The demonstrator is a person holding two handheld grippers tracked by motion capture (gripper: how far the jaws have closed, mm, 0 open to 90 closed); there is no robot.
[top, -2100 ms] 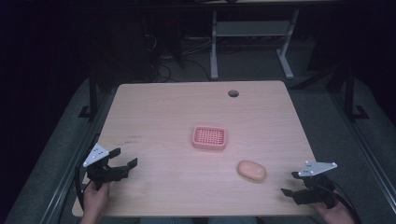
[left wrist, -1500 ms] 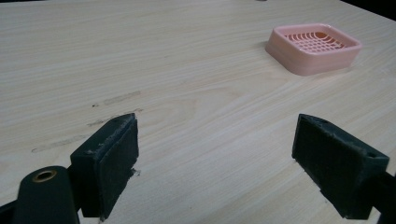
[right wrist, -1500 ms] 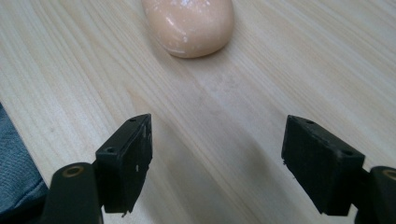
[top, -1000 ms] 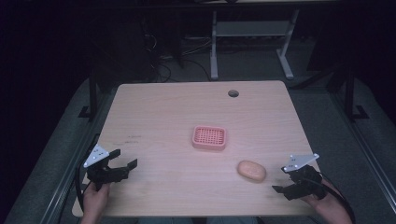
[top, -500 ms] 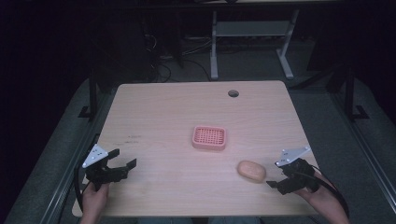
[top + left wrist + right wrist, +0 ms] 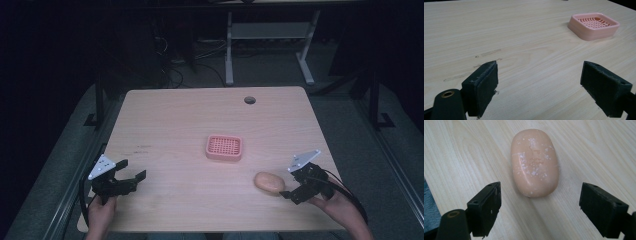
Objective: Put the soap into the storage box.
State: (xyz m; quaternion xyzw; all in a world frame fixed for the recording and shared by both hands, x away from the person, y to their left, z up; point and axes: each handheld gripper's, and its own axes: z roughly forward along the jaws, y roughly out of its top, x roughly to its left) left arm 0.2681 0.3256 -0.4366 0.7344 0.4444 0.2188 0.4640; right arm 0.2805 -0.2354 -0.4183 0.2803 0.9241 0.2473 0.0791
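A peach oval soap bar (image 6: 269, 182) (image 6: 534, 162) lies flat on the wooden table (image 6: 185, 130), near its front right. My right gripper (image 6: 289, 188) (image 6: 539, 210) is open just to the right of the soap, its jaws spread wider than the bar, whose near end lies just ahead of the gap. A pink slotted soap dish (image 6: 224, 147) (image 6: 594, 25) sits at the table's middle, with nothing in it. My left gripper (image 6: 131, 176) (image 6: 539, 90) is open at the front left, low over bare wood, pointing toward the dish.
A round cable hole (image 6: 249, 100) is at the table's back right. Beyond the far edge stand white desk legs (image 6: 229, 50) and cables on the dark floor. The table's front edge runs close to both hands.
My right gripper has moved left from the table's right edge up to the soap. The left gripper has stayed in place.
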